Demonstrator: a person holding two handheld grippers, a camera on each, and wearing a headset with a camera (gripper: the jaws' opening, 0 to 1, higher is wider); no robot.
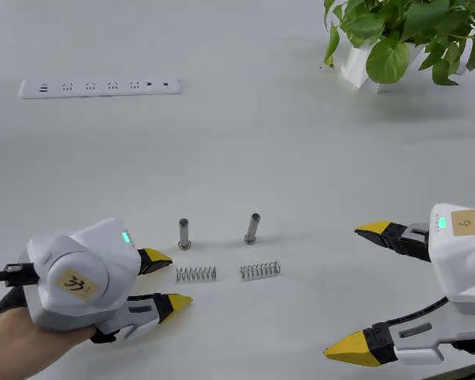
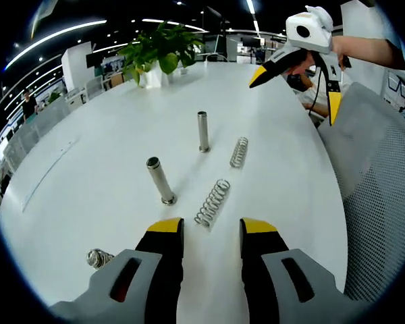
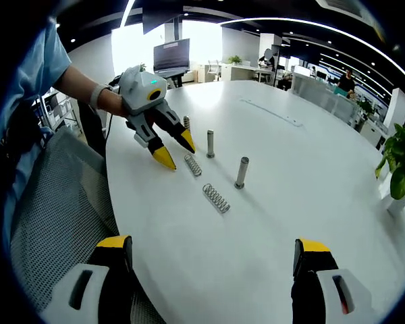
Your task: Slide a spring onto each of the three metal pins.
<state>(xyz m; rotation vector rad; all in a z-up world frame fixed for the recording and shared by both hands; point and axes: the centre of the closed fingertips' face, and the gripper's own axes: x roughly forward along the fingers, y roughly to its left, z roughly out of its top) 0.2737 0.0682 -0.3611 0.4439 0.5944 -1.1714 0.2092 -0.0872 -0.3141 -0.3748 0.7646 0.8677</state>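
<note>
Two bare metal pins [image 1: 184, 233] [image 1: 252, 228] stand upright on the white table. In front of them lie two loose springs [image 1: 196, 274] [image 1: 260, 271]. My left gripper [image 1: 168, 279] rests low at the left, open, its yellow tips just left of the nearer spring [image 2: 212, 201]. In its view the pins [image 2: 160, 180] [image 2: 202, 131] rise ahead, and a third pin [image 2: 100, 258] with coils around it stands at the lower left. My right gripper [image 1: 358, 289] hovers wide open at the right, holding nothing. Its view shows the coiled pin [image 3: 186, 122] behind the left gripper [image 3: 170, 150].
A white power strip [image 1: 99, 87] lies at the far left of the table. A potted plant [image 1: 396, 39] stands at the far right corner. A grey mesh chair [image 2: 378, 189] sits by the table's near edge.
</note>
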